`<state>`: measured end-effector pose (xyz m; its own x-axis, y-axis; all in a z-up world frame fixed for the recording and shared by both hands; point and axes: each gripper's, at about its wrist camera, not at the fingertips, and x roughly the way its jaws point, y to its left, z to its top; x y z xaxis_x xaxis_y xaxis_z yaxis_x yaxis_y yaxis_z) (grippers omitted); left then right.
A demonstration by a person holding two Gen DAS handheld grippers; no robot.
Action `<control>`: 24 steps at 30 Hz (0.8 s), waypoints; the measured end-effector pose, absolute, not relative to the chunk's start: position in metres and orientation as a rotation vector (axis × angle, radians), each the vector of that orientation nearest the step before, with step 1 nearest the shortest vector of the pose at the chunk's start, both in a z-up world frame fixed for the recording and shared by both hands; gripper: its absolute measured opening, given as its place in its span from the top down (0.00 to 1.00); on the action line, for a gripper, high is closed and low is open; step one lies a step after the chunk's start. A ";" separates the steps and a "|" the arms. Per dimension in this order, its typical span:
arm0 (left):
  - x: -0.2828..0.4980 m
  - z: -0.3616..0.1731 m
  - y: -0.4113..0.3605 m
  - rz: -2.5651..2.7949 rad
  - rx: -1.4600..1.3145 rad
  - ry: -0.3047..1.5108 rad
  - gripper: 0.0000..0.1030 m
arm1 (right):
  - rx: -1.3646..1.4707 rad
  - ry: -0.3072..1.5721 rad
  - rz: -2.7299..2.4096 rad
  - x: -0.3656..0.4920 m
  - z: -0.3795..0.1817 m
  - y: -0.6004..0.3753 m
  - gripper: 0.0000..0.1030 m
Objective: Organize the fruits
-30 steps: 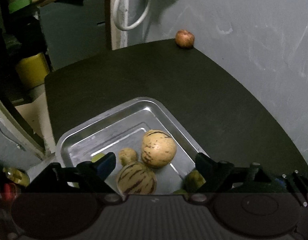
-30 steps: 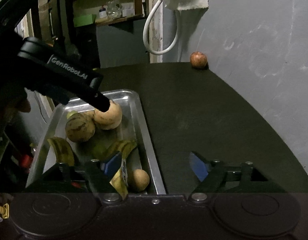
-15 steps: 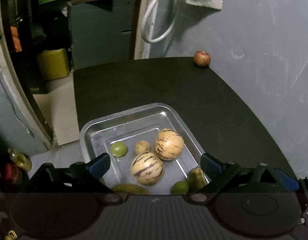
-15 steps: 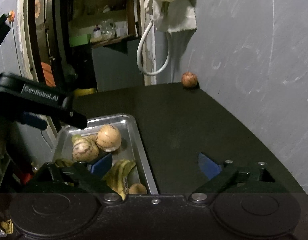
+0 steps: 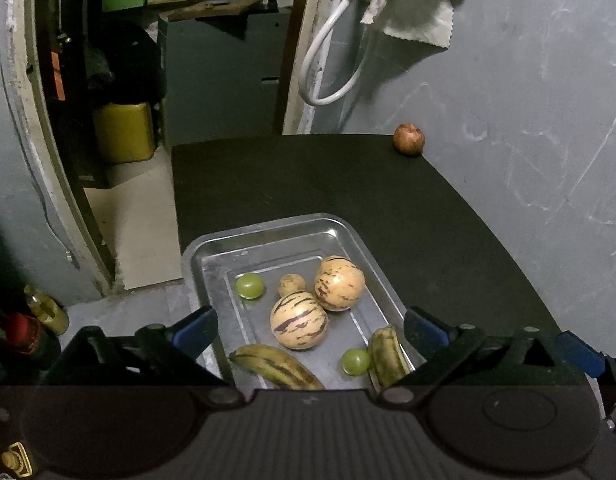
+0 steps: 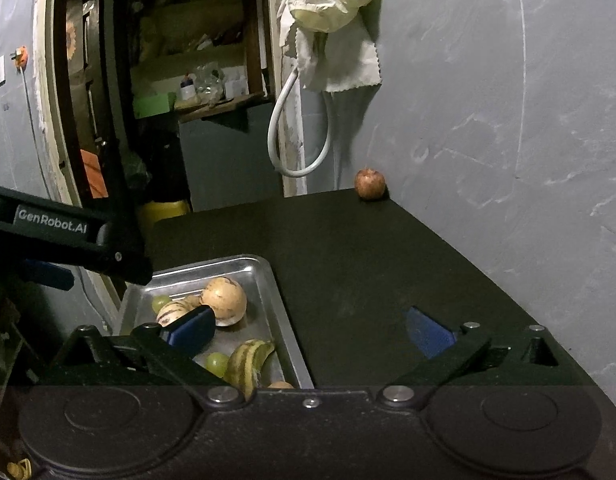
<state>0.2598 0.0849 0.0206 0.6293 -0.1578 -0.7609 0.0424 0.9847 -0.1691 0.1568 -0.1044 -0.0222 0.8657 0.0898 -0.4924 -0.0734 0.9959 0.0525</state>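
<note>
A metal tray [image 5: 212,248] sits on the black table [image 5: 308,184] near its left edge. It holds two striped melons [image 5: 299,325] [image 5: 339,283], a small brown fruit [image 5: 291,285], two green grapes [image 5: 250,285] [image 5: 355,361] and bananas [image 5: 276,366]. A red apple [image 5: 408,139] sits alone at the far corner by the wall, also in the right wrist view [image 6: 369,183]. My left gripper [image 5: 308,330] is open and empty above the tray's near end. My right gripper [image 6: 308,328] is open and empty over the tray's right rim [image 6: 282,320].
A grey wall [image 5: 527,140] borders the table's right side. A white hose [image 5: 327,64] and a cloth [image 5: 411,12] hang at the back. A doorway with a yellow container [image 5: 124,132] lies left of the table. The left gripper's arm [image 6: 64,228] shows in the right wrist view.
Both grippers have lifted and drawn back from the tray, so more of the tray and room shows. The left gripper no longer touches the melon.
</note>
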 end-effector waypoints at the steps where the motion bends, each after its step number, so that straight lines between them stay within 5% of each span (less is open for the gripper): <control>1: 0.259 0.021 0.086 -0.112 -0.140 0.880 0.01 | 0.031 0.513 0.085 0.155 -0.021 -0.104 0.01; 24: 0.198 0.021 0.103 0.010 -0.270 0.828 0.01 | -0.002 0.457 0.063 0.123 0.000 -0.110 0.01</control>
